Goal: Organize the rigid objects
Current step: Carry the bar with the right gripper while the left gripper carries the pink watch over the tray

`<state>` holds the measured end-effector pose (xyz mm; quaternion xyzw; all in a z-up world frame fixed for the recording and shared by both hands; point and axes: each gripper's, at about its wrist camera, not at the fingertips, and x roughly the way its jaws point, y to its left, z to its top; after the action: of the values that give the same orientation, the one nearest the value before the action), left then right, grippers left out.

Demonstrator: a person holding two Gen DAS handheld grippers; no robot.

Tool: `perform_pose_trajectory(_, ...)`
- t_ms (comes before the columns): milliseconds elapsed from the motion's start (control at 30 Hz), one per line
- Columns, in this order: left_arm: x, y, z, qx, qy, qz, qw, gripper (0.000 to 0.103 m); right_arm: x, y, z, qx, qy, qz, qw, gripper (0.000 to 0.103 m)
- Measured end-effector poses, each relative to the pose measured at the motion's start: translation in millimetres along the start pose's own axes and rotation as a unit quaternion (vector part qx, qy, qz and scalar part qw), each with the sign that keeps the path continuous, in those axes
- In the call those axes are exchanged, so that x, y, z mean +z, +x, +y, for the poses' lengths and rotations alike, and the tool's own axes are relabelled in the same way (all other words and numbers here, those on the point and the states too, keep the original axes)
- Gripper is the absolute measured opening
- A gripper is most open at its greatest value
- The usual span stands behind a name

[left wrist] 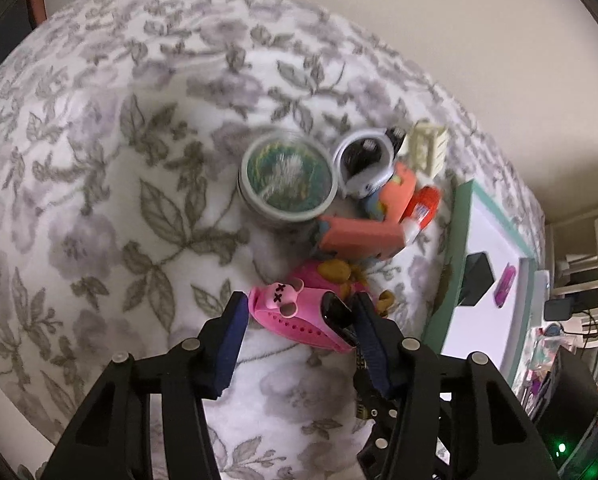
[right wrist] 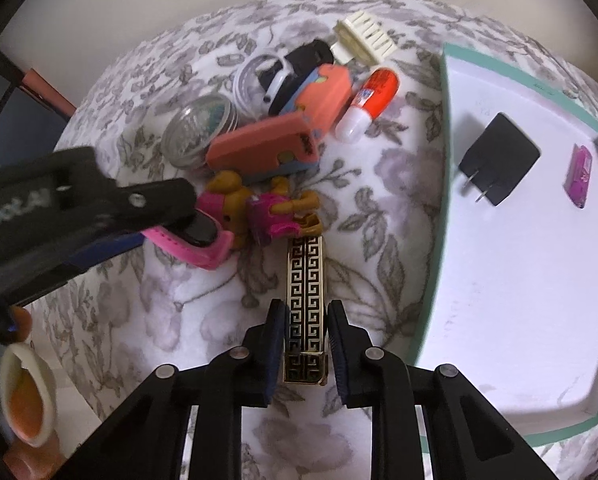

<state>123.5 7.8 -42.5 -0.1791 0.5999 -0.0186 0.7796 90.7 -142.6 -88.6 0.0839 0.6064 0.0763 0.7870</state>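
Observation:
In the left wrist view my left gripper [left wrist: 299, 316] is shut on a pink watch [left wrist: 295, 320] with a pig-face strap and a black face, held just above the floral bed cover [left wrist: 99, 200]. The right wrist view shows that same gripper [right wrist: 171, 226] from the side, with the watch [right wrist: 203, 240] in it. My right gripper [right wrist: 307, 320] is shut on a long gold-and-black patterned bar [right wrist: 305, 280] that lies on the cover. The bar's far end touches a brown toy figure in pink [right wrist: 275, 208].
Behind the figure lies a pile: a round clear-lidded tin [right wrist: 201, 134], a coral case [right wrist: 267, 148], an orange glue stick [right wrist: 369, 100], a cream comb piece [right wrist: 365, 38] and a white ring [right wrist: 259, 76]. At the right, a green-rimmed white tray [right wrist: 519, 280] holds a black plug [right wrist: 499, 160] and a purple item [right wrist: 579, 176].

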Motion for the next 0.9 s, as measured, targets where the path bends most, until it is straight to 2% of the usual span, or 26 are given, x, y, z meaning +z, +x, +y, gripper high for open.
perform_pose_trajectory(167, 5, -29, -6, -0.011, 0.007, -0.041, 0.9991, 0.055, 5, -22, -7, 0.009, 0.007, -0.023, 1.0, 0.022)
perform_pose_trajectory(467, 7, -56, -18, -0.019, 0.021, -0.079, 0.9965, 0.055, 10, -53, -24, 0.021, 0.027, -0.065, 0.997, 0.022)
perform_pose_trajectory(700, 1, -58, -36, -0.03, 0.043, -0.079, 0.9954, 0.055, 15, -77, -53, 0.007, 0.061, -0.095, 0.994, 0.022)
perform_pose_trajectory(900, -7, -51, -58, -0.039, 0.071, -0.068, 0.9944, 0.055, 11, -90, -99, -0.011, 0.113, -0.107, 0.988, 0.022)
